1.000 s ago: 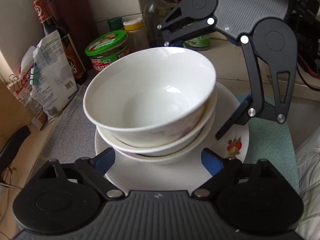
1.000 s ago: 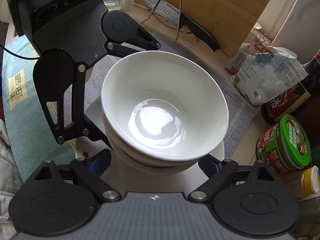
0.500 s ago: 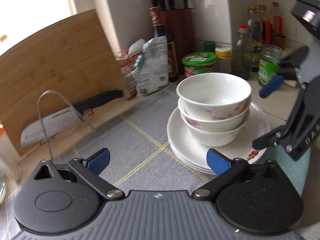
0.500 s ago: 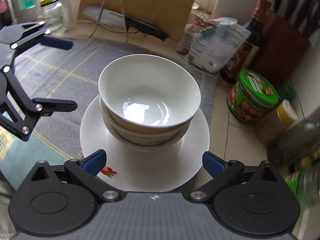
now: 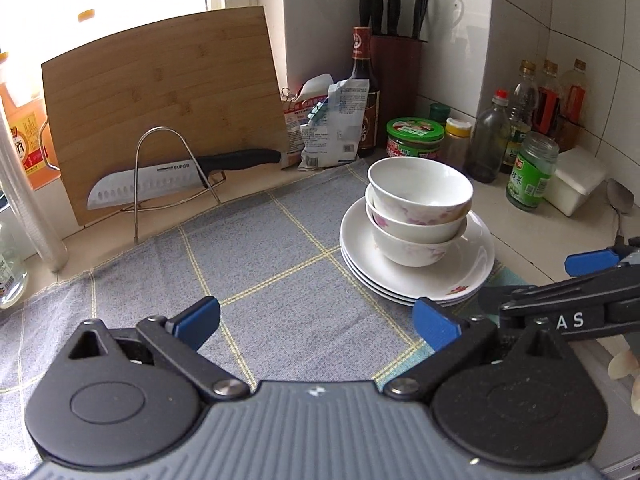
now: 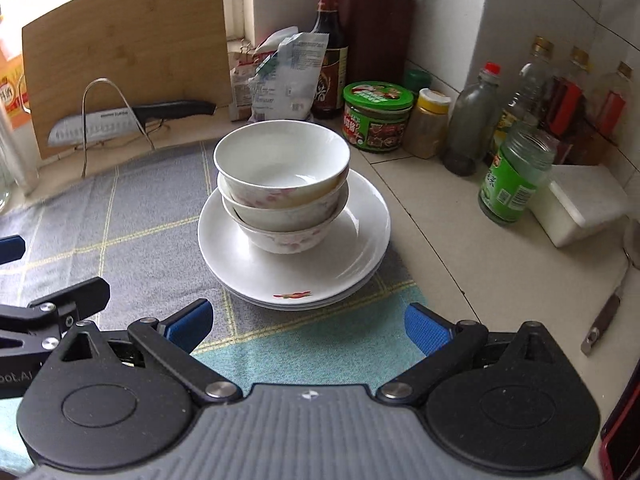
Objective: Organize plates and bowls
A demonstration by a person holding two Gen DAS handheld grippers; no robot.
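Note:
Three white bowls with pink flowers sit nested on a stack of white plates, at the right edge of a grey checked cloth. My left gripper hangs open over the cloth, left of and nearer than the stack, with nothing between its blue pads. My right gripper is open too, empty, just in front of the plates. Each gripper shows at the edge of the other's view.
A cutting board and a knife on a wire rack stand at the back left. Snack bags, a sauce bottle, a knife block, a green-lidded tub, jars and bottles crowd the back and right. A spoon lies at right.
Both grippers have drawn back and up from the top bowl, rolled level and spread fully. The bowls now stand free on the plates, farther away in both views.

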